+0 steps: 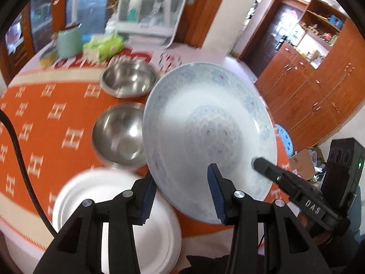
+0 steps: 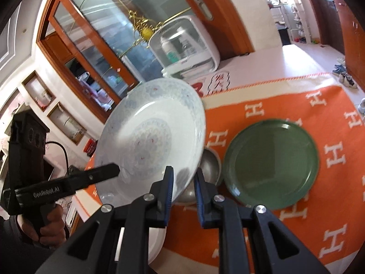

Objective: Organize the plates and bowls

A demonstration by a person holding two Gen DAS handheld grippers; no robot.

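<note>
We hold the patterned plate (image 1: 209, 137) tilted above the counter (image 1: 45, 118), both tools clamped on its rim: left tool (image 1: 182, 196), right tool (image 2: 183, 182). The steel bowls (image 1: 121, 132), white plate (image 1: 114, 205) and green plate (image 2: 271, 162) lie unstacked, so most sorting remains.

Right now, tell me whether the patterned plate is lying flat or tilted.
Tilted. The patterned plate is lifted off the orange cloth, its rim pinched in the right gripper.

Home dining room: tablecloth (image 2: 285, 105), wooden cabinets (image 1: 308, 96)
</note>
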